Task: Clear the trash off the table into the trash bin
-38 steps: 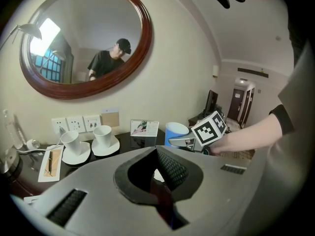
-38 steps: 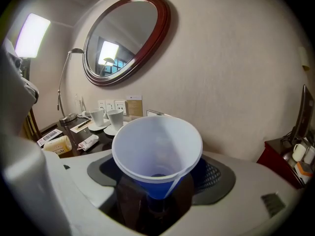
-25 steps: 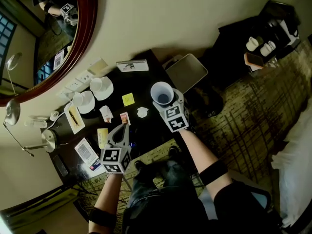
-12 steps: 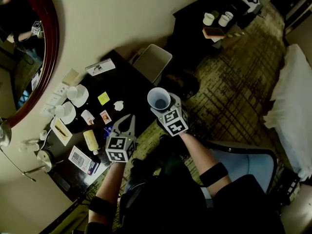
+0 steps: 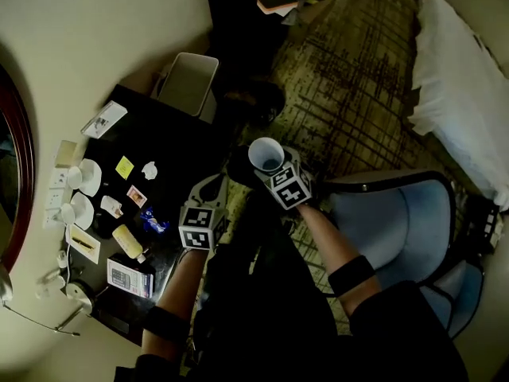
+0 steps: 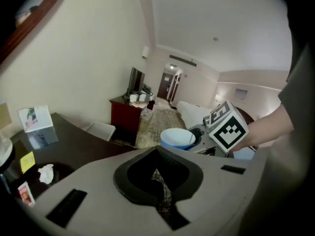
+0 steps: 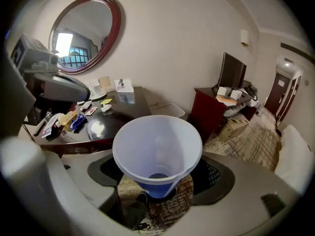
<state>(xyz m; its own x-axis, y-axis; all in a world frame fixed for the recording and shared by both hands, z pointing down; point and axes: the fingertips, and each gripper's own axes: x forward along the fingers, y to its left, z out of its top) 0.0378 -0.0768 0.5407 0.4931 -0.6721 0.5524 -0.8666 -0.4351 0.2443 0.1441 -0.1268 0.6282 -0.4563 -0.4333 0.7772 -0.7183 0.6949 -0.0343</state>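
- Right claw (image 7: 157,183): jaws set wide and clamped on the blue lower part of a paper cup (image 7: 157,146). Cup mouth up; inside looks empty.
- Left claw (image 6: 160,181): jaws together, nothing between them. It hangs just beside the right claw, over the table's (image 5: 187,146) edge on the person's side.
- Cup location: off the table, past that same edge, above the carpet.
- Bin (image 5: 189,83): on the floor against the table's far end, open top facing up. Head view puts it up and left of the cup; right gripper view shows it just past the cup's rim.
- Key relation: the bin lies ahead and left of the right claw. The cup's long axis is near upright, so my guess is it must be carried over the bin's mouth, then let go or tipped.
- Both claws look about equally far from the bin; only the right one is loaded.
- On the table: crumpled tissue (image 5: 149,169), yellow note (image 5: 124,166), blue wrapper (image 5: 153,221).
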